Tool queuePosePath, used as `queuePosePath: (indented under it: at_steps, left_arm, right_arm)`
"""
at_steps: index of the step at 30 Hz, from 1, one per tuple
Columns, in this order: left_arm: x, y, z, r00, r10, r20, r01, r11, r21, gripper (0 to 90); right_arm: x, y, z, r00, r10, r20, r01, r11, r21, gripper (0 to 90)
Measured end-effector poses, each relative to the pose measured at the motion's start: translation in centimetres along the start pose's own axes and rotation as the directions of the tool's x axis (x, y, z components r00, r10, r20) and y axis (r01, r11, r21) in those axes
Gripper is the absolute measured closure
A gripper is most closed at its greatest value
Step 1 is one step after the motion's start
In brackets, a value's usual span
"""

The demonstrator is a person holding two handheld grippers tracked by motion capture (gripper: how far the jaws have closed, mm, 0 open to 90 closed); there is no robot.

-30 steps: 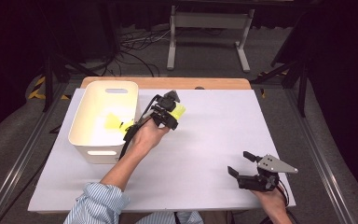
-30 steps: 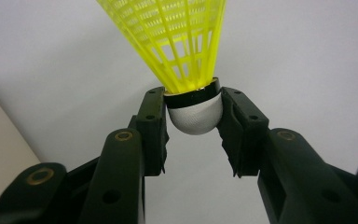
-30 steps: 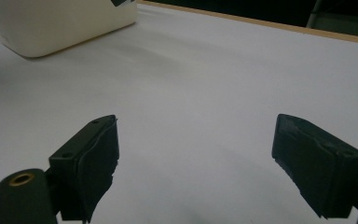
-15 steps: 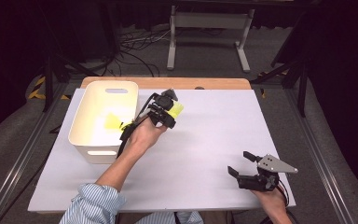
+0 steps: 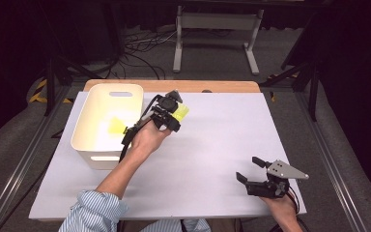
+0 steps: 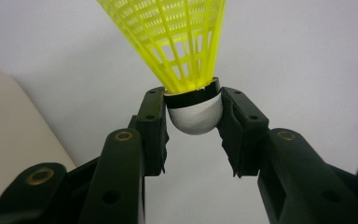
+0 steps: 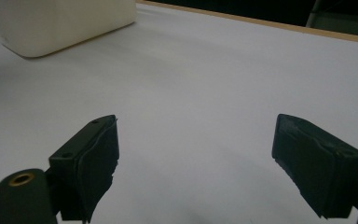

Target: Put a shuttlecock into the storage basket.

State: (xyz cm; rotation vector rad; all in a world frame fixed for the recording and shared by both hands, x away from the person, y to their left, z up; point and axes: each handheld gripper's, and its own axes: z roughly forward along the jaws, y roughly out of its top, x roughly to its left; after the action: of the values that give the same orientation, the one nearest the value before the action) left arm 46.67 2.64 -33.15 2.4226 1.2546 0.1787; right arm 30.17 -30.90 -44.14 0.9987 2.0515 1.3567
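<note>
In the left gripper view the left gripper (image 6: 195, 112) has its two black jaws clamped on a shuttlecock (image 6: 186, 56). The pads press on either side of the white cork, just below the black band, and the yellow mesh skirt fans away from the jaws, widening toward the top of that view. White table shows behind it, with a curve of the cream bin (image 6: 9, 140) at the left.

In the high view the left gripper (image 5: 170, 110) sits above the table, just right of the bin's right wall, with the yellow skirt of the shuttlecock (image 5: 180, 112) sticking out to the right of the jaws. The hand behind it comes from the near left, with a striped sleeve (image 5: 94, 212) at the near edge. The bin (image 5: 89, 145) stands at the far left of the table and holds another yellow shuttlecock (image 5: 113, 126) on its floor.

The right gripper (image 7: 196, 154) has its jaws spread wide with nothing between them; bare white table lies in the gap, and the bin's corner (image 7: 60, 23) shows far off at the upper left of that view. In the high view the right gripper (image 5: 257, 175) rests near the near right corner of the table (image 5: 222, 135), well apart from the left one, its grey plate on top and its jaws pointing left and far. A wooden edge runs along the far side of the table.
</note>
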Motion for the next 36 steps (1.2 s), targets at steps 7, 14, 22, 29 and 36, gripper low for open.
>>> queuePosePath:
  at_steps: [7, 14, 22, 29, 36]
  left_arm:
    - [0.2, 0.0, -0.3, 1.0, -0.003, 0.004, 0.003, 1.0, 0.002, 63.3]
    - [0.4, 0.0, -0.7, 1.0, -0.005, 0.008, 0.005, 1.0, -0.001, 63.4]
    - [0.7, -0.1, -1.2, 0.9999, -0.008, 0.01, 0.008, 1.0, -0.003, 63.4]
    - [0.9, -0.2, -1.6, 0.9999, -0.011, 0.01, 0.011, 0.9999, -0.01, 63.3]
    - [1.1, -0.2, -2.0, 1.0, -0.007, 0.007, 0.007, 0.9999, -0.008, 63.4]
  right_arm:
    - [0.0, 0.0, 0.0, 1.0, 0.001, 0.001, -0.001, 1.0, 0.001, 15.3]
    - [0.0, 0.0, 0.0, 1.0, -0.001, 0.0, 0.001, 1.0, 0.001, 15.3]
    - [0.0, 0.0, 0.0, 1.0, 0.001, 0.0, -0.001, 1.0, 0.0, 15.3]
    - [0.0, 0.0, 0.0, 1.0, -0.001, 0.0, 0.001, 1.0, 0.0, 15.3]
    - [0.0, 0.0, 0.0, 1.0, 0.0, 0.0, 0.0, 1.0, 0.001, 15.3]
